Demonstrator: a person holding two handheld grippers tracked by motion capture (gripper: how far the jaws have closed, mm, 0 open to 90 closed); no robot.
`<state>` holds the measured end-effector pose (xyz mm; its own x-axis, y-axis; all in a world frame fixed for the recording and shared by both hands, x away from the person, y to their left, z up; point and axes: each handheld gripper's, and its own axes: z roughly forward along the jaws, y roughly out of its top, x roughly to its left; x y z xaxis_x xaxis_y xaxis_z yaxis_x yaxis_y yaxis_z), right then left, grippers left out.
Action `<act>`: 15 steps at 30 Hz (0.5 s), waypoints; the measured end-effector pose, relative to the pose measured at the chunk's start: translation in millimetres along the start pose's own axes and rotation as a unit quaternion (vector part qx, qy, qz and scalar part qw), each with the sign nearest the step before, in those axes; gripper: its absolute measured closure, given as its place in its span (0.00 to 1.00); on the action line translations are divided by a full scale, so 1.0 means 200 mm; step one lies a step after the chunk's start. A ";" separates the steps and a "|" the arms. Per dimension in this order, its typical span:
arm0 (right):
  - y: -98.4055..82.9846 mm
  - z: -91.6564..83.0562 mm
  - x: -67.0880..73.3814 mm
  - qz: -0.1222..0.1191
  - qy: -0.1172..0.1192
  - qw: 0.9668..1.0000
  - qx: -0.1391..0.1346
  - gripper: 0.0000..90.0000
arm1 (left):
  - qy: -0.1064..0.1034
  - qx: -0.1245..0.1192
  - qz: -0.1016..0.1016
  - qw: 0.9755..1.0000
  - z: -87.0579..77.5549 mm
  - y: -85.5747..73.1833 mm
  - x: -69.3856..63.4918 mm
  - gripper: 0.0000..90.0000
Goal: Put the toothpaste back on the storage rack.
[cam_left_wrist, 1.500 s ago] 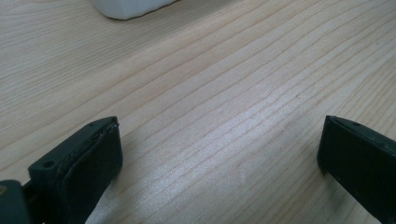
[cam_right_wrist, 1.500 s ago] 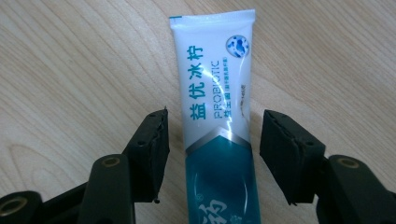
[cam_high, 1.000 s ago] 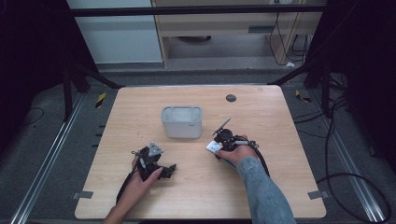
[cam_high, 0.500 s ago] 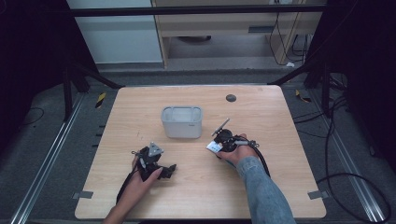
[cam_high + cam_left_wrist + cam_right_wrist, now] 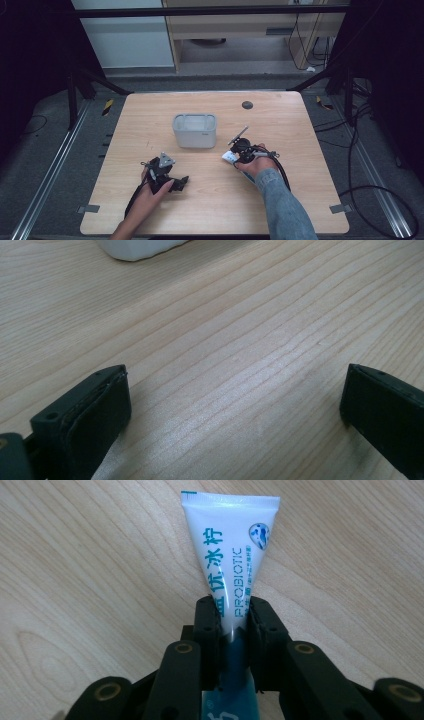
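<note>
A white toothpaste tube [image 5: 230, 540] with blue lettering lies flat on the wooden table, its crimped end pointing away from me. My right gripper [image 5: 232, 612] is shut on its lower part; the jaws have just been closing with the tube between them, and the pads press on both sides. From above, the tube [image 5: 229, 157] pokes out to the left of the right gripper [image 5: 239, 151]. My left gripper [image 5: 235, 405] rests low over bare wood with its jaws wide open and nothing between them. It sits at the front left [image 5: 176, 182], held by a hand.
A pale rectangular tub [image 5: 195, 130] stands mid-table, behind and between both grippers; its bottom edge [image 5: 140, 247] shows in the left gripper view. A small dark disc [image 5: 247, 105] lies near the far edge. Cables trail over the floor at the right.
</note>
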<state>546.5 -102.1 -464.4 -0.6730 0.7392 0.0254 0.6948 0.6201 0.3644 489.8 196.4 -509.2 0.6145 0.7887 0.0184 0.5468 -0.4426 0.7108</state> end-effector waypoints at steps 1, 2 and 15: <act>0.00 0.00 0.00 0.002 0.000 1.000 -0.001 0.87 | 0.000 0.000 0.000 1.000 0.00 0.00 0.00 0.00; 0.00 -0.01 0.00 0.005 0.000 1.000 -0.001 0.87 | 0.000 0.000 0.000 1.000 0.00 0.00 0.00 0.00; -0.03 -0.03 0.01 0.005 -0.010 1.000 -0.015 0.89 | 0.000 0.000 0.000 1.000 0.00 0.00 0.00 0.00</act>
<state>539.5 -105.1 -461.4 -0.6601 0.7511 0.0107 0.6938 0.6042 0.3919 489.8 196.4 -509.1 0.6147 0.7885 0.0185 0.5467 -0.4429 0.7106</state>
